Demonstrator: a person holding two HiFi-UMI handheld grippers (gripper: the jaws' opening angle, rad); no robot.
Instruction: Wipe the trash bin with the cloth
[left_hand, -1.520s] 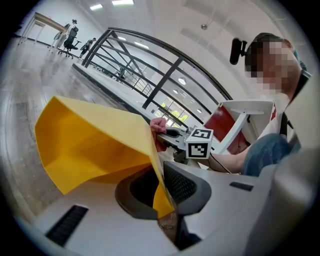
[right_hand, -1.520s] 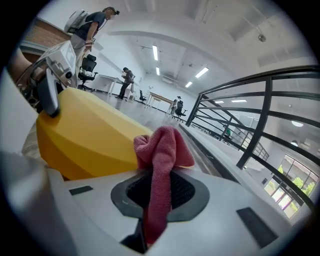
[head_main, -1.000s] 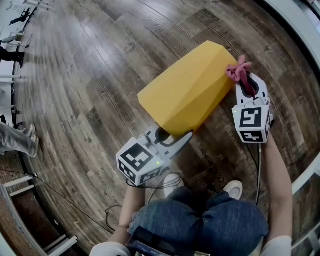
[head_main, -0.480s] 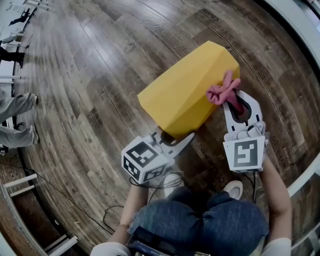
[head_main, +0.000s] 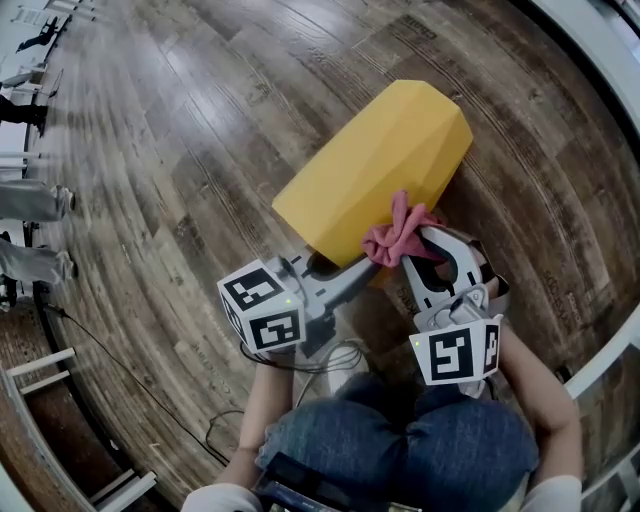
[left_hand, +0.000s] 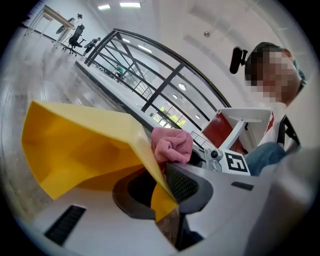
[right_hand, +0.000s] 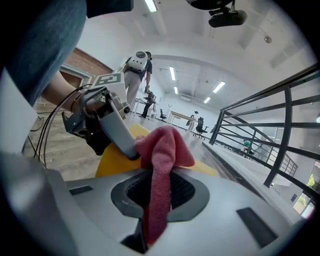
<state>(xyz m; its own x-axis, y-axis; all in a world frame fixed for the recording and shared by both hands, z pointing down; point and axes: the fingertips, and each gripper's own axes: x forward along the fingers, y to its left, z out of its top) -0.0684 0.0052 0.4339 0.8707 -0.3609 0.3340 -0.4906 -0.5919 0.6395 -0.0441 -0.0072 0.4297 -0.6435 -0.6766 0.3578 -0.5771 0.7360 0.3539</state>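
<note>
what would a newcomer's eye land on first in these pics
The bright yellow trash bin lying on its side on the dark wood floor, in the middle of the head view. At its near rim, the left claw has just been closing with the bin's wall between its jaws, gripping it. Beside it, the right claw pinches a pink cloth that rests against the bin's side.
</note>
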